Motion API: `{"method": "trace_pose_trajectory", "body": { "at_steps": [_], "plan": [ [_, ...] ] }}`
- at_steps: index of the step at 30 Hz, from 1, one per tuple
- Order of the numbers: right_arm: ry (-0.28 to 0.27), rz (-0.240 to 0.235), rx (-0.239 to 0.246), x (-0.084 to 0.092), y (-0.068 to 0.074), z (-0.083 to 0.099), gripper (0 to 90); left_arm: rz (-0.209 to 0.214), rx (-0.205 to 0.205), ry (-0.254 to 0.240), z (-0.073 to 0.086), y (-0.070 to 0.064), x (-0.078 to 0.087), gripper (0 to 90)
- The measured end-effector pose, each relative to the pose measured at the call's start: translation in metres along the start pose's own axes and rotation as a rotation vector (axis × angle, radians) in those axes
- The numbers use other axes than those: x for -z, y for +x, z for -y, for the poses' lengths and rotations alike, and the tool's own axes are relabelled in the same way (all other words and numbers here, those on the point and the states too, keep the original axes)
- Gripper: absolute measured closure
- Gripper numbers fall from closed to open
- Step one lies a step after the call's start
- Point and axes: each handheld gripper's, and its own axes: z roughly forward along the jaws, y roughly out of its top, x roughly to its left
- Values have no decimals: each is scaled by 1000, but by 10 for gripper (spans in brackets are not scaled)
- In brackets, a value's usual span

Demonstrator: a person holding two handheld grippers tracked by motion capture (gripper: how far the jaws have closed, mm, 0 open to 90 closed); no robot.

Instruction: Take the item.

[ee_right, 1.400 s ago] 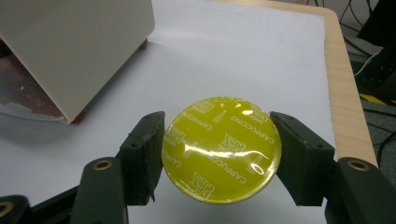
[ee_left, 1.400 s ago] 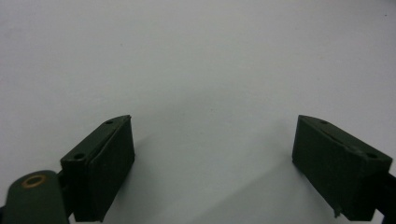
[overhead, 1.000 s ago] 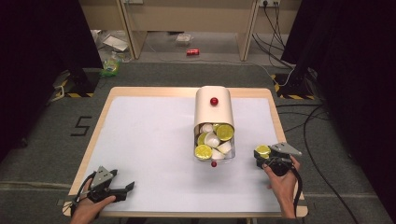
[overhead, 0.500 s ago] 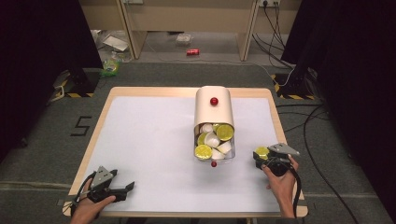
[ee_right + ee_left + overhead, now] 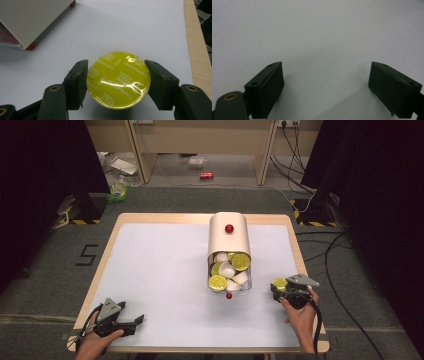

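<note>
Right tool [image 5: 117, 82] pinches a round capsule [image 5: 118, 80] with glossy yellow foil at the smooth white tabletop's [image 5: 160, 270] near right, beside the rounded cream dispenser [image 5: 229, 240]. Left tool [image 5: 325, 90] gapes wide, near left.

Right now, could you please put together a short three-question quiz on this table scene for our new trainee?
1. True or false: the right gripper is shut on a yellow-lidded coffee capsule.
2. Multiple choice: the left gripper has its jaws A) closed on a capsule, B) open over the bare white tabletop, C) closed on the red knob.
3. Fill in: more capsules lie in the open end of the cream ___, which faces the person.

Key:
1. True. The pads press on the capsule's two sides.
2. B.
3. Container; it lies mid-table with a red knob on top.
</note>
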Motion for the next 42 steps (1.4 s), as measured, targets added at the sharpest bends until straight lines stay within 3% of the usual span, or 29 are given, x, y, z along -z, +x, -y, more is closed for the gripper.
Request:
{"method": "trace_pose_trajectory", "body": {
  "at_steps": [16, 32, 42],
  "plan": [
    [7, -1, 4, -2, -2, 2, 386, 0, 0, 0, 0, 0, 0, 125],
    [-1, -11, -46, 1, -5, 2, 339, 0, 0, 0, 0, 0, 0, 125],
    [-72, -13, -62, 12, -7, -5, 301, 0, 0, -1, 0, 0, 0, 125]
  ]
}}
